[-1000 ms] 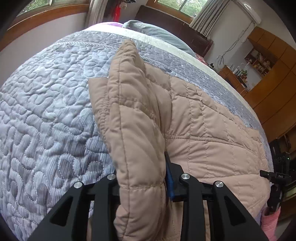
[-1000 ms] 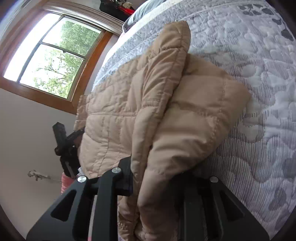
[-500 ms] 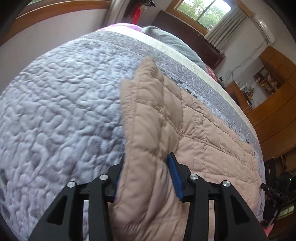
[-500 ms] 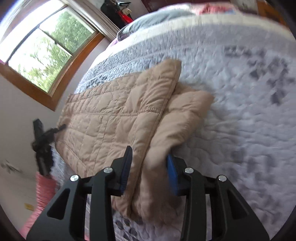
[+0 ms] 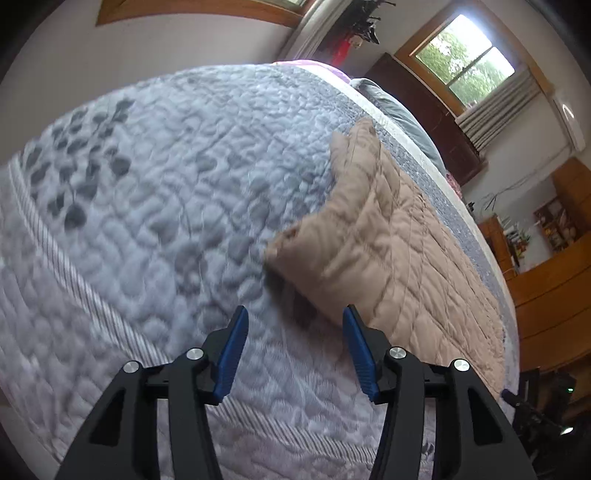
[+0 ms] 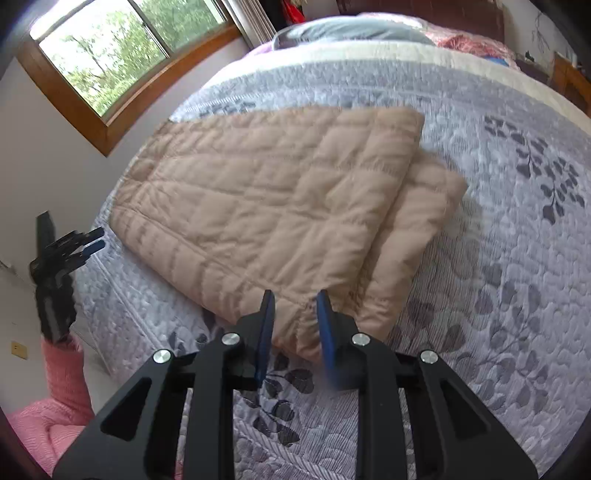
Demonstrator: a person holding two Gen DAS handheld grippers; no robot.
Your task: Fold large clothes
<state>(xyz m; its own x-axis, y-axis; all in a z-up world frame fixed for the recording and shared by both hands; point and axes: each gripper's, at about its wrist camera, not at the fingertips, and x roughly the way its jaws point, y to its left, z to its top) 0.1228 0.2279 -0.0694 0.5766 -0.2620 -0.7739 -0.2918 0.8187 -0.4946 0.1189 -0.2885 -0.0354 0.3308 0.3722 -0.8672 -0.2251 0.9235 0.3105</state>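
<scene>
Nearest the left wrist camera: left gripper point(image 5: 294, 310), jaws spread and just been opening, nothing between the blue pads point(image 5: 231, 350). Only grey quilt point(image 5: 147, 221) visible through the gap. Pointing steeply down at the bed point(image 5: 48, 413).

Just beyond the right-hand fingertip: near corner of the tan quilted garment point(image 5: 388, 258), lying on the quilt, apart from the pads, slightly motion-blurred. Stretches away along the right side of the bed towards the headboard end.

Nearest the right wrist camera: right gripper point(image 6: 294, 295), jaws narrow but not clamped, just been closing. Near corner of the garment visible through the gap, lying down on the quilt, no pad pressing on it. Released, not gripped.

Past the fingertips: garment folded flat, top layer a broad rectangle, a lower layer sticking out along its right edge. Leaf-print quilt all around it.

Off the left edge of the bed in the same view: the left gripper again, held up on a pink sleeve point(image 6: 62, 376), well apart from the garment.

Far end: grey pillow point(image 6: 351, 29) at the head of the bed, wood-framed window point(image 6: 103, 55) with trees outside. From the left wrist view, a striped curtain point(image 5: 495, 110) and wooden cabinets point(image 5: 546, 295) against the far wall.
</scene>
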